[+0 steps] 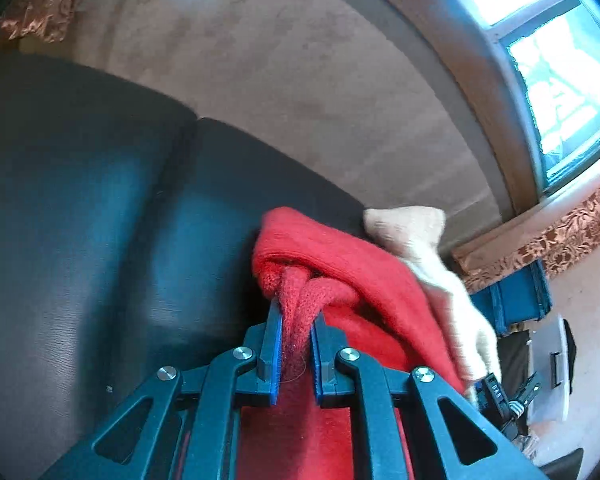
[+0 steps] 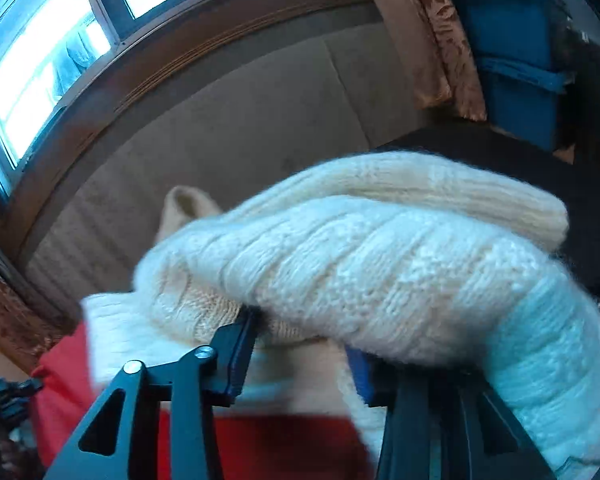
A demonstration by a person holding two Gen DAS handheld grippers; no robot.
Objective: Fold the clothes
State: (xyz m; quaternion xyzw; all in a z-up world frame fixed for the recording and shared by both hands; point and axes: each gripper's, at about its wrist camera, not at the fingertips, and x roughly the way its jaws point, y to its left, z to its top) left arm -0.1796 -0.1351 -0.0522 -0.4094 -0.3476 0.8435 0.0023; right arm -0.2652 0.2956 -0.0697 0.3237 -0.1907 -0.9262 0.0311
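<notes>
My left gripper [image 1: 296, 320] pinches a bunched red knit fold [image 1: 300, 304] at twelve o'clock, while my right gripper [image 2: 300, 356] stands partly closed under the cream knit [image 2: 380, 272], whose bulk runs toward two o'clock; whether it bites, I cannot tell.

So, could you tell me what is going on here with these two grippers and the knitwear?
A person is folding clothes with a handheld gripper in each hand, over a dark sofa. The left gripper is shut on a bunched fold of the red knit. The right gripper has cream knit between its fingers and draped over it; whether it grips is unclear. Both colours hang lifted and bunched, not yet folded.
</notes>
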